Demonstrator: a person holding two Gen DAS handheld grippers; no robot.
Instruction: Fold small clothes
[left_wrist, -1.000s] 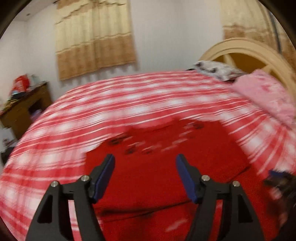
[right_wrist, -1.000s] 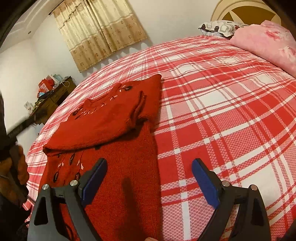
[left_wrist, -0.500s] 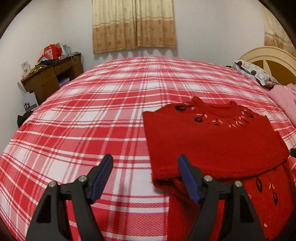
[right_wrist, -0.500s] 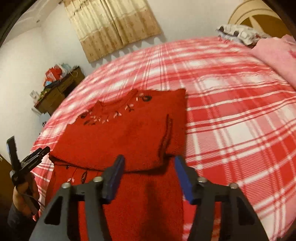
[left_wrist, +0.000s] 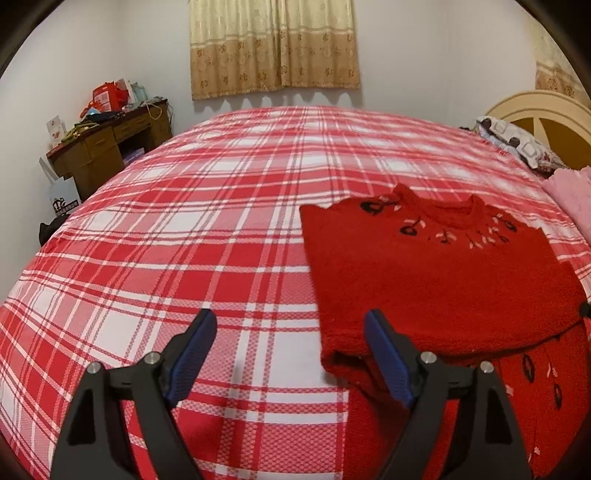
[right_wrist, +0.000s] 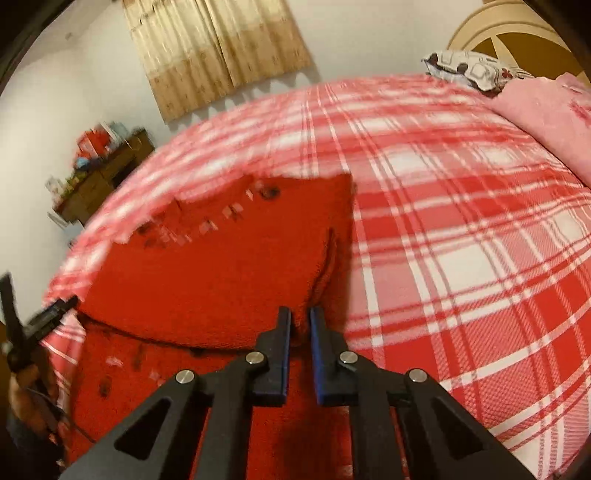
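Note:
A red knit sweater (left_wrist: 436, 280) with dark flower embroidery at the collar lies partly folded on the red plaid bed (left_wrist: 207, 236). Its upper part is folded over the lower part. My left gripper (left_wrist: 290, 354) is open and empty at the sweater's near left corner, its right finger over the folded edge. In the right wrist view the sweater (right_wrist: 221, 273) fills the centre. My right gripper (right_wrist: 300, 328) is nearly closed, pinching the red knit at the fold's right corner. The left gripper (right_wrist: 37, 321) shows at the far left there.
A wooden desk (left_wrist: 107, 151) with clutter stands left of the bed under a beige curtain (left_wrist: 273, 44). A patterned pillow (left_wrist: 517, 144), a pink blanket (right_wrist: 554, 110) and a cream headboard (left_wrist: 546, 114) are at the right. A white bag (left_wrist: 64, 199) leans by the desk.
My right gripper has closed from wide open onto the sweater's folded right edge. My left gripper has swung left and settled at the sweater's left corner, still open.

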